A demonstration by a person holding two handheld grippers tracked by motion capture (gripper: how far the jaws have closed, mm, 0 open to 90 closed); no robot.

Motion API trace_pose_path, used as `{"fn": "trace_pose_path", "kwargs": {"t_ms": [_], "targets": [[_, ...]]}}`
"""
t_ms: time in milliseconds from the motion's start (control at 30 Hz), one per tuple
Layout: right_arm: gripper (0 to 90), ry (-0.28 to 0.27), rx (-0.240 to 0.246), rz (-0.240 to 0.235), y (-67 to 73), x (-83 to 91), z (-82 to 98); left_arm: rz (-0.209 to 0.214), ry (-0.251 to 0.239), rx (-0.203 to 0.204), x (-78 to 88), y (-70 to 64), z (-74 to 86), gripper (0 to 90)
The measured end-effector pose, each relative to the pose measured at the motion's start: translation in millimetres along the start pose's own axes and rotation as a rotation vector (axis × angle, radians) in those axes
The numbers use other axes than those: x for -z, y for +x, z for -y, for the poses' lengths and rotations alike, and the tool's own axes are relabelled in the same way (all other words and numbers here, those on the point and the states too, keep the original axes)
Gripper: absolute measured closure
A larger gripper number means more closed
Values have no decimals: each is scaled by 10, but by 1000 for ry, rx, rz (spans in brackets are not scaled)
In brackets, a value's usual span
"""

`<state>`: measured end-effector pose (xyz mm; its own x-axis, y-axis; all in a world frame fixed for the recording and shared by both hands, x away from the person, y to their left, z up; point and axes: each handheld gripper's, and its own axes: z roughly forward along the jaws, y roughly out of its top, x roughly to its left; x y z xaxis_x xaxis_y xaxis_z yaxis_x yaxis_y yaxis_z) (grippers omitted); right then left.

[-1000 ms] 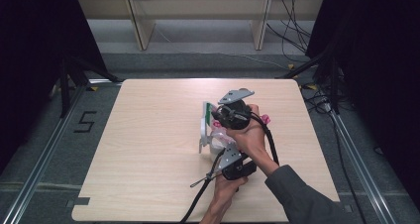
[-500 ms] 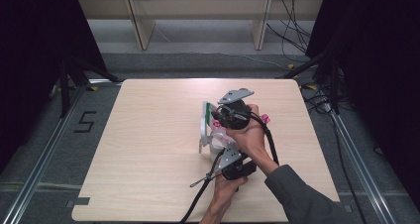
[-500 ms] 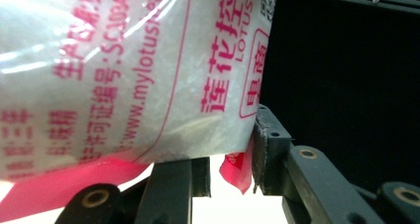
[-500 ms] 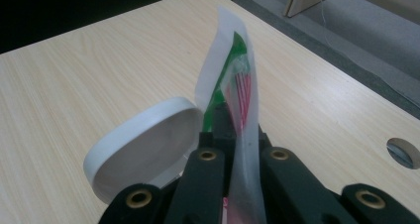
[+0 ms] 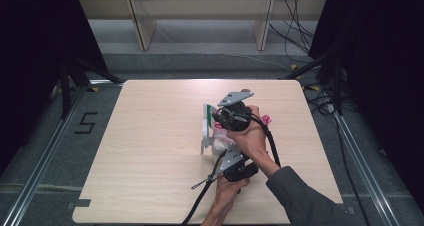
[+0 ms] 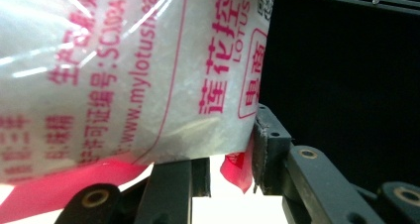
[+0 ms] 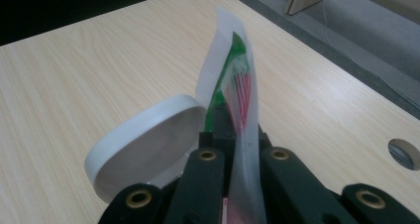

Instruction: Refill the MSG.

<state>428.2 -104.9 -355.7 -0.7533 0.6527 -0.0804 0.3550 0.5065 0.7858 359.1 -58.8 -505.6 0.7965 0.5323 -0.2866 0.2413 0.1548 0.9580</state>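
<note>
Near the middle of the table [image 5: 150,136], the person is holding a plastic bag [image 6: 129,70] of white granules, printed in pink, with both tools. The left gripper [image 6: 230,159] is clamping the bag's lower corner; the right gripper [image 7: 237,149] is pinching its flat top edge tight. A shallow white dish [image 7: 148,140] is sitting just beside the bag.

Tongs [image 7: 241,135] clamped on bag edge [image 7: 237,80], beside white bowl [image 7: 143,140]
</note>
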Motion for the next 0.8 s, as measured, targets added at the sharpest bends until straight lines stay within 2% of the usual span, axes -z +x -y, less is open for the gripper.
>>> {"fn": "trace_pose_path", "kwargs": {"t_ms": [67,100,267,300,533,600,733,767,800], "targets": [[900,-2,-11,4,-11,23,-11,-17,23,-3,12,-6,-8,719],[900,-6,9,1,-22,18,-12,0,-1,6,-6,-4,7,719],[900,-1,-18,2,-14,17,-2,6,-2,5,-9,-1,4,719],[900,-9,3,-2,-26,8,-4,0,0,6,-5,-3,6,719],[900,-9,-4,7,-7,1,4,8,-1,5,-4,-4,7,719],[900,2,-4,-2,-13,10,0,-3,0,2,-1,-3,3,720],[900,-11,-17,-2,-29,27,-12,-22,20,-1,14,-11,-3,719],[900,-21,-1,2,-30,0,6,4,2,1,-1,-2,8,719],[900,11,-25,-4,-5,21,7,-2,-1,6,-2,-4,6,720]]}}
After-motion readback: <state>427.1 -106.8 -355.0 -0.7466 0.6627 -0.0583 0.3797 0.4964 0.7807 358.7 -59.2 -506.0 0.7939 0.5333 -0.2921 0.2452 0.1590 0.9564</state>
